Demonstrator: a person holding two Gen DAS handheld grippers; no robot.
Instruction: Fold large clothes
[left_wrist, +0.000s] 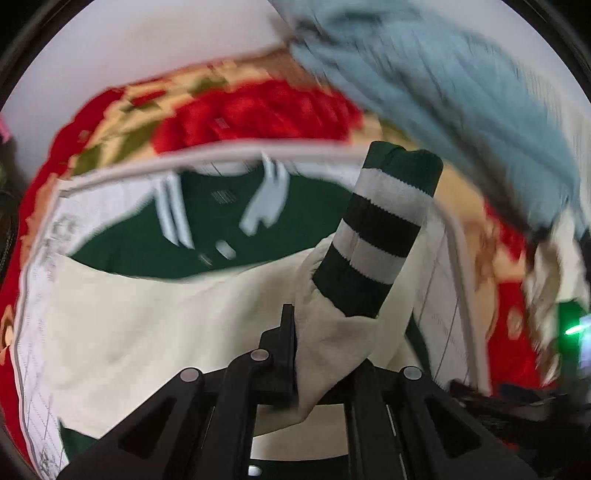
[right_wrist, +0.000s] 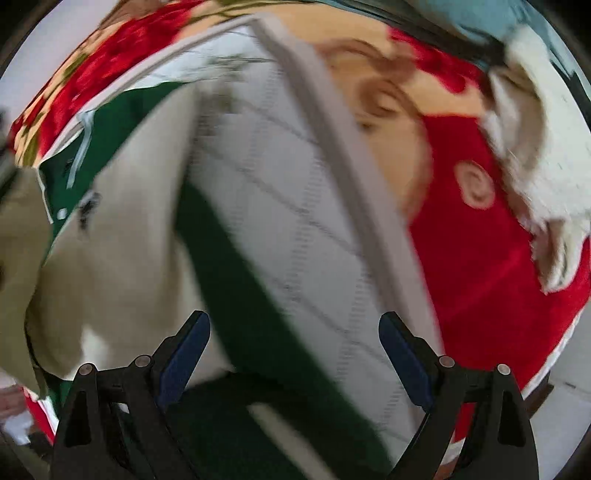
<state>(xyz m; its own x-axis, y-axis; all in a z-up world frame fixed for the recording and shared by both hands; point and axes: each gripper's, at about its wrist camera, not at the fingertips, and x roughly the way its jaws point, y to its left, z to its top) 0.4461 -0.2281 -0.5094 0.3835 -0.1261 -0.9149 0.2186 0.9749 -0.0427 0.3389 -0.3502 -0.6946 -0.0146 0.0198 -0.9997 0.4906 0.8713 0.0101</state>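
Note:
A green varsity jacket (left_wrist: 280, 229) with cream sleeves lies on a white quilted mat (left_wrist: 40, 266). My left gripper (left_wrist: 317, 354) is shut on the cream sleeve (left_wrist: 332, 332) near its green-and-white striped cuff (left_wrist: 380, 229), which stands up above the jacket. In the right wrist view my right gripper (right_wrist: 295, 350) is open and empty, hovering over the jacket's green body (right_wrist: 243, 295) and the mat (right_wrist: 295, 206); the cream sleeve (right_wrist: 122, 236) lies to its left. Both views are motion-blurred.
A red floral blanket (left_wrist: 258, 110) covers the surface under the mat; it also shows in the right wrist view (right_wrist: 487, 266). A light blue garment (left_wrist: 461, 92) hangs at upper right. A white fluffy item (right_wrist: 546, 155) lies on the blanket's right.

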